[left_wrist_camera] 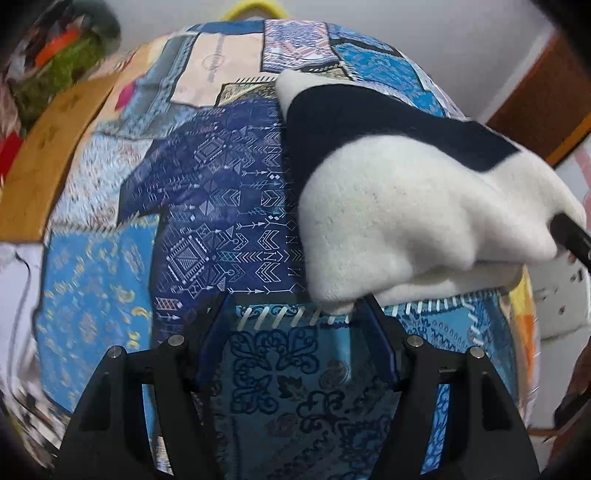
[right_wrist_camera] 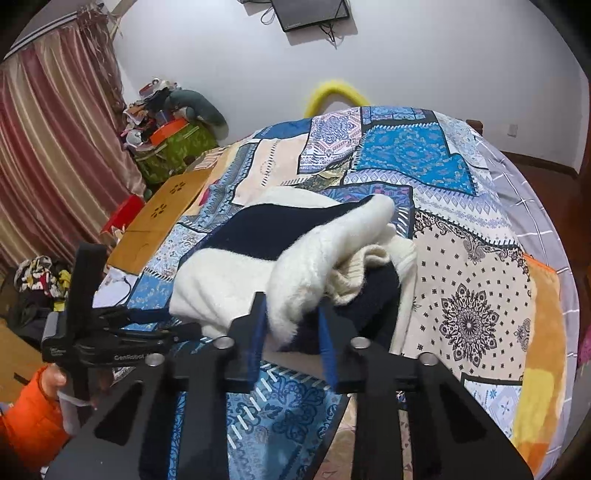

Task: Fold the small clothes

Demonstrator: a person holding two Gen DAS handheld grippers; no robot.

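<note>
Item: white-and-navy sweater on bed, mid-fold. Right tool clamps its white edge; left tool gapes, empty. Next, likely: left grips near corner.

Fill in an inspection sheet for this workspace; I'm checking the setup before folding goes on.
Surface: patchwork bedspread, wrinkled.
Job's things: white and navy sweater, bunched.
Clutter: wooden board; green bag piled with items.
Grippers: right gripper shut on a white fold of the sweater; left gripper open beside the sweater's edge.
Cables: white cable by the bed edge; cords under the wall monitor.
Surroundings: striped curtain, white wall.
</note>
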